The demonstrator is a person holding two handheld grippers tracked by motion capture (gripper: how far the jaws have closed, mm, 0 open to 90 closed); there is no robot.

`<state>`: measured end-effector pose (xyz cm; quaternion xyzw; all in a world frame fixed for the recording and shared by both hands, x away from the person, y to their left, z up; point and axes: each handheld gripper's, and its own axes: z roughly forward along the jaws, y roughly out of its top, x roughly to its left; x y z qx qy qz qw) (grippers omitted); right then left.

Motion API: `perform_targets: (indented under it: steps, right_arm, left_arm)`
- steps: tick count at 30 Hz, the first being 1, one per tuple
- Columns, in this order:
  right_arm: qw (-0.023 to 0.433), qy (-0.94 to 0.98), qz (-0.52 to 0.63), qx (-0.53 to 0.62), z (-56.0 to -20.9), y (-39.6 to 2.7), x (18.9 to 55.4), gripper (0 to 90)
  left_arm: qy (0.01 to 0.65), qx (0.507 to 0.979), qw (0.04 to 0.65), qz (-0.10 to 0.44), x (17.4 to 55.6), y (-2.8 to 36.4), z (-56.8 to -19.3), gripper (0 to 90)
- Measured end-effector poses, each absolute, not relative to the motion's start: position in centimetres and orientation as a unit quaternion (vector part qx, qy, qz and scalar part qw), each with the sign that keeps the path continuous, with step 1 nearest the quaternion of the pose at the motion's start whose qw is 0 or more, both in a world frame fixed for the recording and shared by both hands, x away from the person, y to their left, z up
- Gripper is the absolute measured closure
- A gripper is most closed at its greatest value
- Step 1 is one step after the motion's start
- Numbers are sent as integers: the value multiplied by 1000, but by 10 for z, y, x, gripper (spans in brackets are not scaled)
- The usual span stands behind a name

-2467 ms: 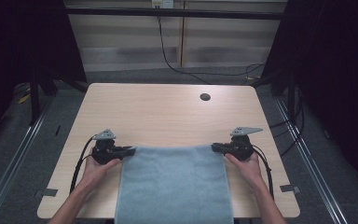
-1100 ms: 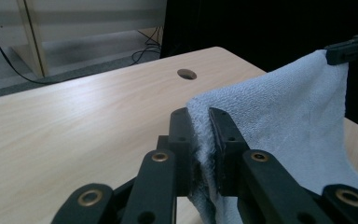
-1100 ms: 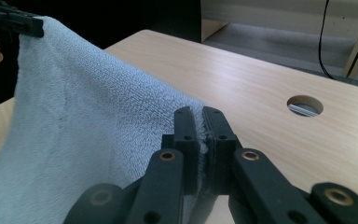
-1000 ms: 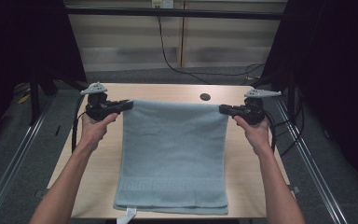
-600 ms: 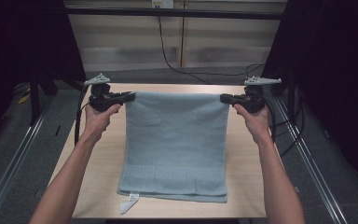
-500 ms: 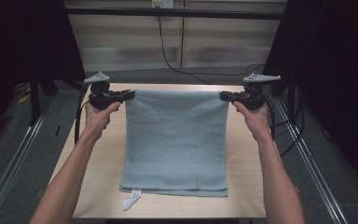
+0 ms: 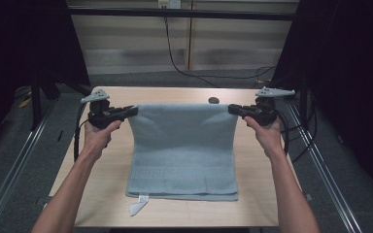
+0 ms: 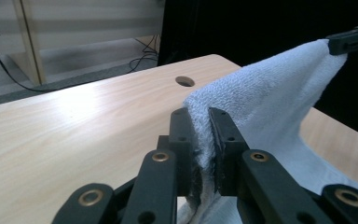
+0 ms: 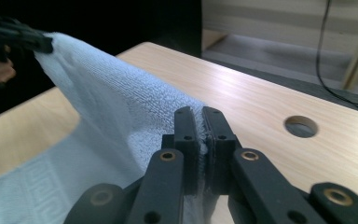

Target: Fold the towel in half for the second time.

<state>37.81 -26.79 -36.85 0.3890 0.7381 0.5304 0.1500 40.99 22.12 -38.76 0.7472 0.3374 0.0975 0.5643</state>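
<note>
The light-blue towel (image 7: 182, 145) is held taut by its far corners, left gripper (image 7: 126, 112) & right gripper (image 7: 235, 109) each clamped on one, w/ near hem resting on the table (image 7: 257, 204).

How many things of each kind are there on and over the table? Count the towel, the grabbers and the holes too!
Towel, light blue: 1
Grippers, black, each shut on a top corner of the towel: 2, the left gripper and the right gripper
Round hole in the table: 1
White tag at the towel's near edge: 1
Total: 5
</note>
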Motion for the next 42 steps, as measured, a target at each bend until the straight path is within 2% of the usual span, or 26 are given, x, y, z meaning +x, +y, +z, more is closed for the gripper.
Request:
perform_targets:
  steps: [26,34,42]
  right_arm:
    - [126,761,527,356,-393,-269,283,856]
    - [114,770,512,362,-414,-267,261,853]
    - [89,784,488,374,-451,-259,239,850]
  left_arm:
    - [275,765,573,101,318,231,-394,805]
    - [278,785,549,76,293,233,-427,801]
    - [287,803,520,49,276,236,-461,796]
